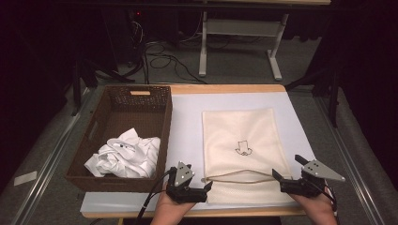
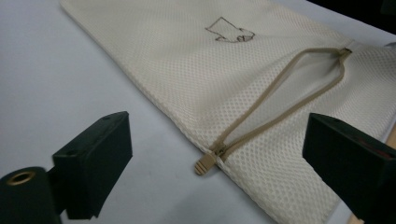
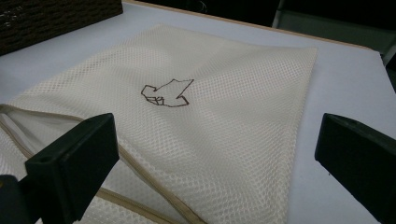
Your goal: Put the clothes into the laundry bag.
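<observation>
Early stage, I judge: bag (image 1: pixel 239 150) lies on the counter (image 1: pixel 187 122) between left tool (image 1: pixel 206 186) and right tool (image 1: pixel 278 176), both wide open, empty; zipper (image 2: pixel 280 100) unzipped; clothes (image 1: pixel 124 157) unloaded in the basket (image 1: pixel 117 101).

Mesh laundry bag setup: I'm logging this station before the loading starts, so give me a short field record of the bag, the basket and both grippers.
bag: cream mesh laundry bag flat on the table, small outline drawing on top
zipper: tan zipper gaping open near the person's edge, pull at the bag's corner
basket: brown wicker basket left of the bag, holding crumpled white clothing
left gripper: jaws open, at the zipper pull, holding nothing
right gripper: jaws open, at the bag's opposite corner, holding nothing
</observation>
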Demonstrator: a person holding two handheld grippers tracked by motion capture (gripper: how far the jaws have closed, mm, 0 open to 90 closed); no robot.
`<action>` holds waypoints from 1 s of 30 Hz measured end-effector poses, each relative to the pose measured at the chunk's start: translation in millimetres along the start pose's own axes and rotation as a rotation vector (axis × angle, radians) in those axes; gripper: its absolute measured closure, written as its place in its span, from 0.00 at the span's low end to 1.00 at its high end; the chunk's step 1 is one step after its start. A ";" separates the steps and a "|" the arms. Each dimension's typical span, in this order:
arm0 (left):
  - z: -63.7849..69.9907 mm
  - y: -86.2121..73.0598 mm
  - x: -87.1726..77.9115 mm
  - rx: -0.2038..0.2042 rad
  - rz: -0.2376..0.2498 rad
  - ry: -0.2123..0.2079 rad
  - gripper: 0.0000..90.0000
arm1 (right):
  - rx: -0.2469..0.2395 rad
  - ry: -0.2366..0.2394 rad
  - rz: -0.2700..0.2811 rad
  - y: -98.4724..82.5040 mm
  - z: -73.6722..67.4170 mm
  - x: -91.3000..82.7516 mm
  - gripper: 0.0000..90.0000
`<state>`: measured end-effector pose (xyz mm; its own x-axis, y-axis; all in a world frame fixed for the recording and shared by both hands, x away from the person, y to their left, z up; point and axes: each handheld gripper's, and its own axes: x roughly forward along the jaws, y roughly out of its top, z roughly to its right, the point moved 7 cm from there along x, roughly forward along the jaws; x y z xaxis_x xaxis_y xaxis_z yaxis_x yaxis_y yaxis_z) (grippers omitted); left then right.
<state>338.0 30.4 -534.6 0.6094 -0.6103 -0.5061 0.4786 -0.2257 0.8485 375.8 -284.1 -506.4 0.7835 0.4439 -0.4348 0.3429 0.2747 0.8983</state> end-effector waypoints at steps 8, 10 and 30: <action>6.7 -21.0 7.2 -0.028 -0.113 -0.070 0.42 | 0.004 0.000 -0.002 -1.2 2.6 -0.9 0.00; 10.0 -24.3 9.7 -0.031 -0.120 -0.088 0.51 | 0.002 0.004 -0.004 -1.9 3.2 0.0 0.00; -3.2 -28.5 17.2 0.016 -0.118 0.070 0.95 | 0.004 0.021 -0.024 -4.5 1.2 2.5 0.01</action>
<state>336.9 28.8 -568.0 0.5924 -0.5242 -0.6118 0.5397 -0.3055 0.7844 376.9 -285.2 -511.4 0.7639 0.4548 -0.4579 0.3637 0.2827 0.8876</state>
